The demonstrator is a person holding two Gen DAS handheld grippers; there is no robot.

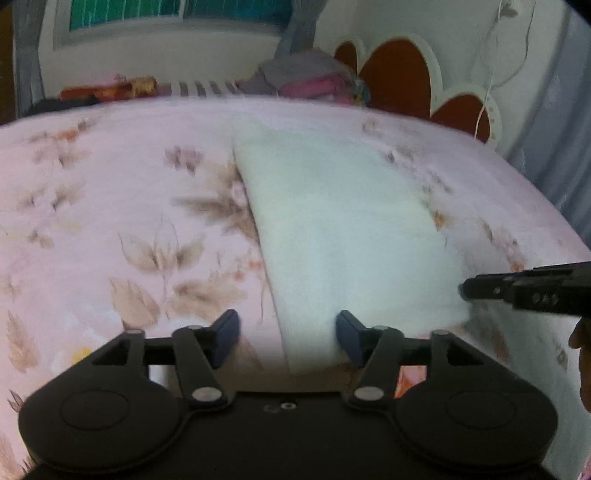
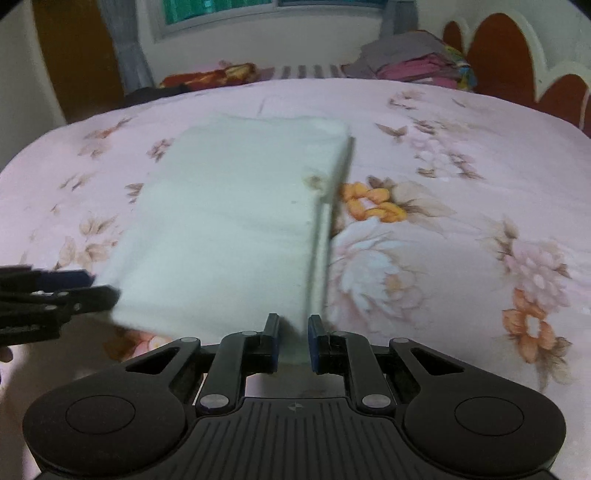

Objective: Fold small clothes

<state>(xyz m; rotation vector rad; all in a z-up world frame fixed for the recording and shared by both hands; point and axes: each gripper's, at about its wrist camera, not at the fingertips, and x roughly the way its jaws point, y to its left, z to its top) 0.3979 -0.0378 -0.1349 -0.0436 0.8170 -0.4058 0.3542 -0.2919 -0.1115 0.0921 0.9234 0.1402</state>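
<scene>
A white folded cloth [image 1: 340,221] lies lengthwise on the pink flowered bedspread [image 1: 110,206]; it also shows in the right wrist view [image 2: 236,221]. My left gripper [image 1: 288,336] is open, its jaws wide apart around the cloth's near left corner, the right pad against the cloth. My right gripper [image 2: 293,343] has its jaws close together on the cloth's near right corner and grips it. The right gripper shows from the side in the left wrist view [image 1: 465,288] at the cloth's right edge. The left gripper shows in the right wrist view [image 2: 107,291] at the cloth's left corner.
A pile of folded grey and pink clothes [image 2: 410,62] sits at the far side of the bed by the red and white headboard [image 2: 517,48]. A red patterned item [image 2: 210,75] lies at the far left edge. A window [image 2: 258,9] is behind.
</scene>
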